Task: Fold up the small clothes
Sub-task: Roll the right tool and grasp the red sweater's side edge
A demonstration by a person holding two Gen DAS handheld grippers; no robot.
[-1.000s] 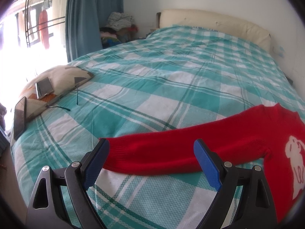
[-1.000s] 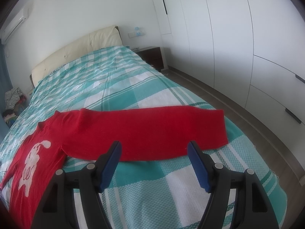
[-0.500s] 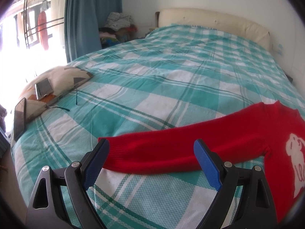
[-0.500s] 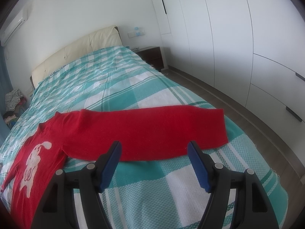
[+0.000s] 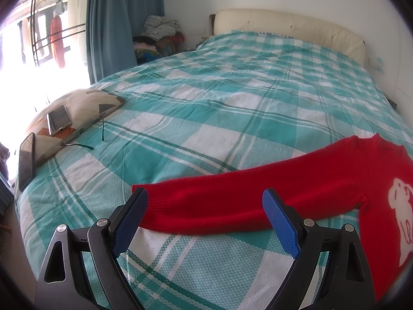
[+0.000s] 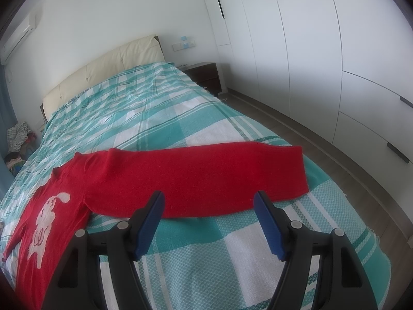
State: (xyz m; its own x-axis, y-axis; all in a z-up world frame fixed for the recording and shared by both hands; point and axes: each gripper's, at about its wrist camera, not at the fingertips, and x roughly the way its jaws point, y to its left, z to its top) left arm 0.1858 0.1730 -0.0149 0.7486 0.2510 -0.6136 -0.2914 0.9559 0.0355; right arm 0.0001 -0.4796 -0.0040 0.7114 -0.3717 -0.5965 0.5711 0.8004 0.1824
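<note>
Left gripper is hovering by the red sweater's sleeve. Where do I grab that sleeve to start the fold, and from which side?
Take the sleeve at its ribbed cuff, the free end lying flat on the bedspread. Come in from the near edge with the open left gripper, one pad sliding under the cuff's lower hem. Probably easiest there, since the cuff ends open and unpinned.

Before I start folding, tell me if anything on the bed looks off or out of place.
Nothing is wrong with the sweater: it lies flat on the bedspread, both sleeves spread straight out, no tears or stains visible. Only stray items: a phone and a second device resting on the pillow at the bed's edge.
</note>
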